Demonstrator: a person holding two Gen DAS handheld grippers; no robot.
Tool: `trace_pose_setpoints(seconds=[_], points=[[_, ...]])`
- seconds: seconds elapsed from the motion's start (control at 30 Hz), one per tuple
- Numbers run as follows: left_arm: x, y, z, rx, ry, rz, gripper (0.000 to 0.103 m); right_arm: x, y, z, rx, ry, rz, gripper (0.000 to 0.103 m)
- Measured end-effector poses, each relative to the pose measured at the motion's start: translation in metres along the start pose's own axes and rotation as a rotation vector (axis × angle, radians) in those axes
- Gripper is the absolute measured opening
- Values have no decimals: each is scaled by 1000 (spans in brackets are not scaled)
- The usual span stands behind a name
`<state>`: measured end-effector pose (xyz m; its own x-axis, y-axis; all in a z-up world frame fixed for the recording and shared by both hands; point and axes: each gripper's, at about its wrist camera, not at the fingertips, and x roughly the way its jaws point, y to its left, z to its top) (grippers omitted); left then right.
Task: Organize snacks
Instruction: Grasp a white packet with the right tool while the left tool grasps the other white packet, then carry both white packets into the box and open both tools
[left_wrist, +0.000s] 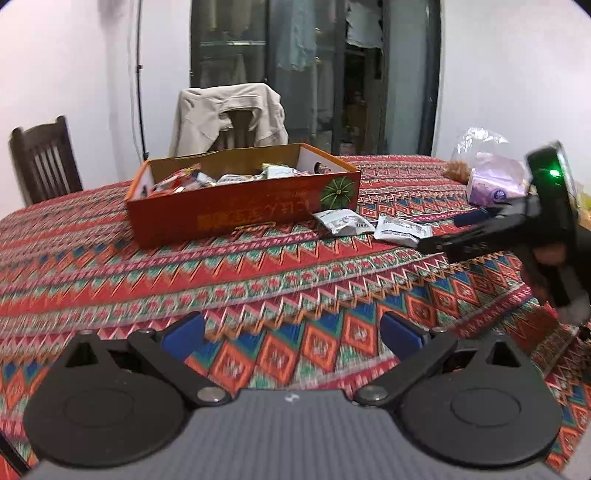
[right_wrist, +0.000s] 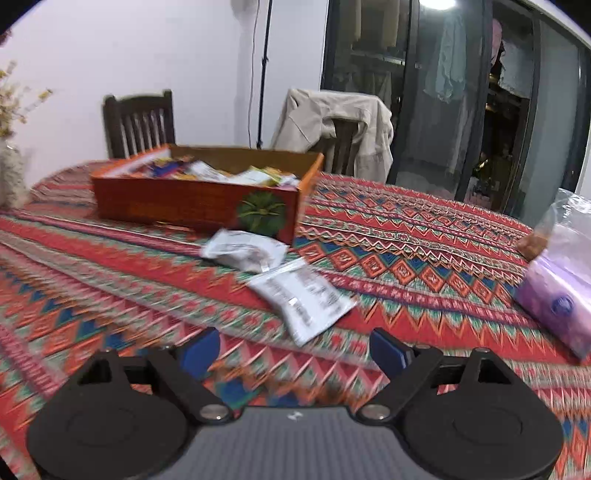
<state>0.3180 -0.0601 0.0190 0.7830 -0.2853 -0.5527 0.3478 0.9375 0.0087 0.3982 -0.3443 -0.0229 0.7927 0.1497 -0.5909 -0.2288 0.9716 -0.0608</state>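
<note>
An orange cardboard box (left_wrist: 236, 210) holding several snack packets stands on the patterned tablecloth; it also shows in the right wrist view (right_wrist: 192, 206). Two white snack packets lie on the cloth beside the box's right end: one close to it (left_wrist: 343, 221) (right_wrist: 245, 251), the other farther right (left_wrist: 400, 230) (right_wrist: 306, 299). My left gripper (left_wrist: 291, 336) is open and empty, low over the cloth, well short of the box. My right gripper (right_wrist: 293, 350) is open and empty, just short of the nearer white packet; from the left wrist view it (left_wrist: 436, 245) reaches in from the right beside that packet.
A purple tissue pack (left_wrist: 495, 184) (right_wrist: 557, 295) in a clear plastic bag lies at the right. Two dark wooden chairs stand behind the table, one (left_wrist: 232, 118) draped with a beige jacket. A vase (right_wrist: 11, 177) stands at the far left. Glass doors are behind.
</note>
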Motion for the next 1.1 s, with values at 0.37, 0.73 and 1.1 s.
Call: trace_pose_setpoints(seconds=[0.37,0.73,1.1], points=[[106,-25,65,-149,34,-39,103,62,-30,17,58,21,117,48],[213,-88,95,-109,53,79,103,34,-73,7,324,-121,8,42],[211,-95,87,-96,64,134,53,25,-68,12,280,-153,17,43]])
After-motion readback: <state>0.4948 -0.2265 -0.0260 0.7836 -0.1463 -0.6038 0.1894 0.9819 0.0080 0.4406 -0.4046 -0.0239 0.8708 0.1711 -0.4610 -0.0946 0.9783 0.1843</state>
